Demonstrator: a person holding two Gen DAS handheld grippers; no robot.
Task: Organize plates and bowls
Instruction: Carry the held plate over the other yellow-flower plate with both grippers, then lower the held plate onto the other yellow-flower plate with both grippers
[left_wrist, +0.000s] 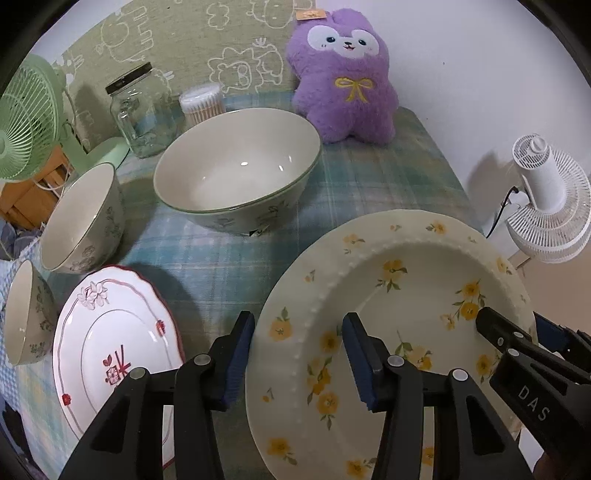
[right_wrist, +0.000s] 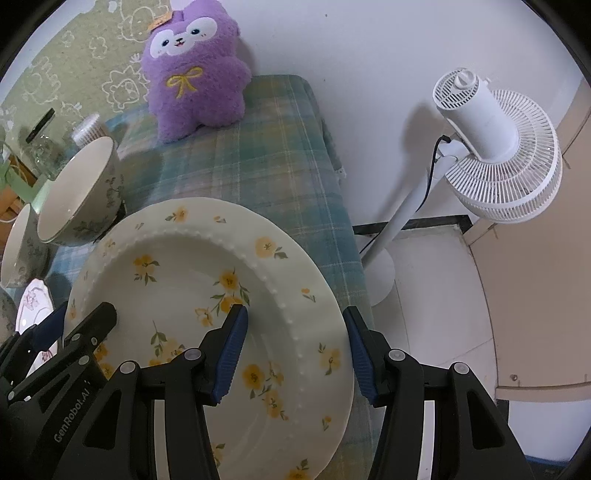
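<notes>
A cream plate with yellow flowers (left_wrist: 399, 295) (right_wrist: 177, 280) is at the right end of the plaid-covered table (left_wrist: 369, 184). My left gripper (left_wrist: 297, 354) straddles its left rim, one pad at the outer edge, the other inside the well, shut on it. My right gripper (right_wrist: 293, 343) clamps the opposite rim the same way and shows as (left_wrist: 517, 325) in the left wrist view. A large floral bowl (left_wrist: 236, 166) stands behind the plate. A medium bowl (left_wrist: 81, 218), a small bowl (left_wrist: 26, 314) and a red-rimmed plate (left_wrist: 110, 332) sit on the left.
A purple plush toy (left_wrist: 343, 74), a glass jar (left_wrist: 140, 114) and a tub of cotton swabs (left_wrist: 203, 103) line the back. A green fan (left_wrist: 26, 118) stands far left. A white floor fan (right_wrist: 491, 147) stands past the table's right edge (right_wrist: 343, 206).
</notes>
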